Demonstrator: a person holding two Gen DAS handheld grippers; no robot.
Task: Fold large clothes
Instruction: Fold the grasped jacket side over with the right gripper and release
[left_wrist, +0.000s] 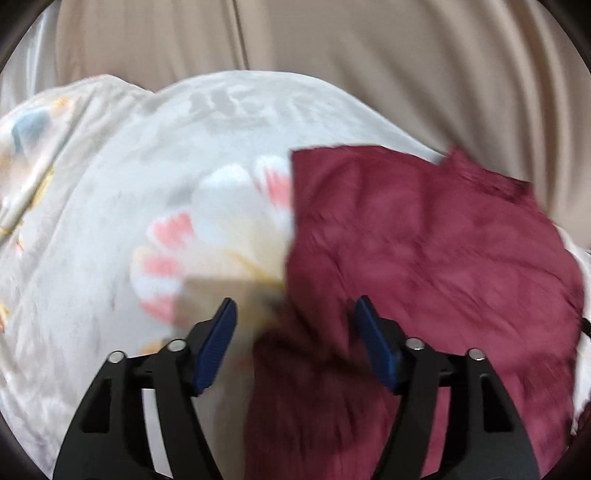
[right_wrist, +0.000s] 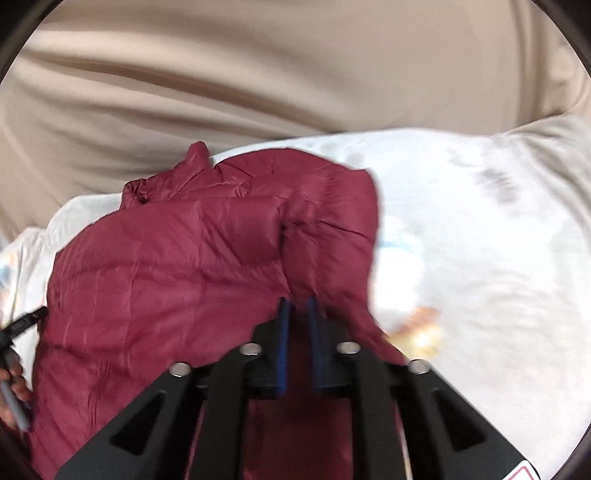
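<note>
Left wrist view: left gripper (left_wrist: 295, 314), spread, straddles the maroon puffer jacket (left_wrist: 424, 240) edge; the jacket runs toward 1 o'clock. Right gripper (right_wrist: 297, 306) stands narrowly parted over it.

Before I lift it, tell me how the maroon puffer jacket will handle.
The maroon puffer jacket is probably floppy: it lies creased and folded over itself on the floral bedspread. Its quilted, puffy panels suggest it is light for its bulk. The sheen on the shell hints that it may slip between pads.
</note>
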